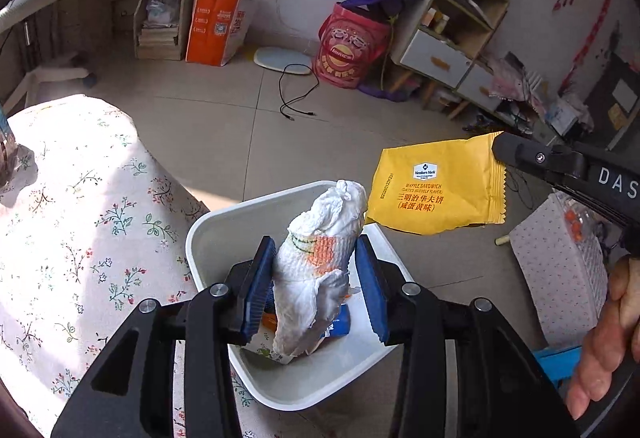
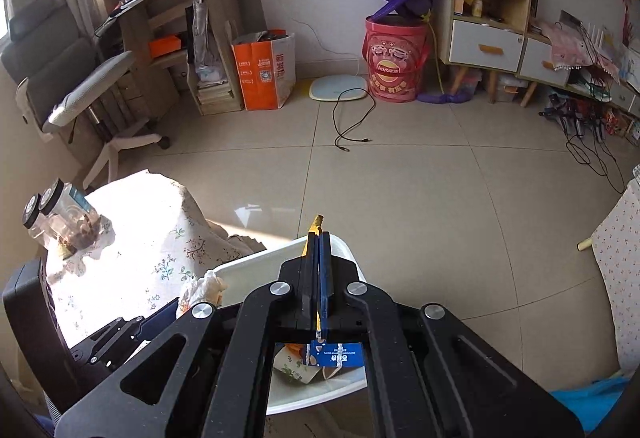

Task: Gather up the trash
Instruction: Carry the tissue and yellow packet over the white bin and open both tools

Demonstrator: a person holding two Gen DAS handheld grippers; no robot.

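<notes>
In the left wrist view my left gripper point(image 1: 316, 262) stands over a white bin point(image 1: 208, 238) with its jaws apart. A crumpled white paper towel point(image 1: 316, 258) with orange print leans between the blue pads, touching the left pad; a gap shows at the right pad. My right gripper point(image 1: 516, 153) comes in from the right, shut on the corner of a yellow snack wrapper point(image 1: 436, 189) held above the bin's far rim. In the right wrist view the right gripper point(image 2: 319, 238) pinches the wrapper point(image 2: 316, 222) edge-on over the bin point(image 2: 256, 262). Blue and patterned trash point(image 2: 336, 354) lies inside.
A table with a floral cloth point(image 1: 80, 217) stands left of the bin, with jars point(image 2: 60, 213) on it. A cloth-covered stool point(image 1: 560, 258) is at the right. On the tiled floor lie a black cable point(image 2: 352, 121), a red bucket point(image 2: 396, 57) and an orange bag point(image 2: 264, 69).
</notes>
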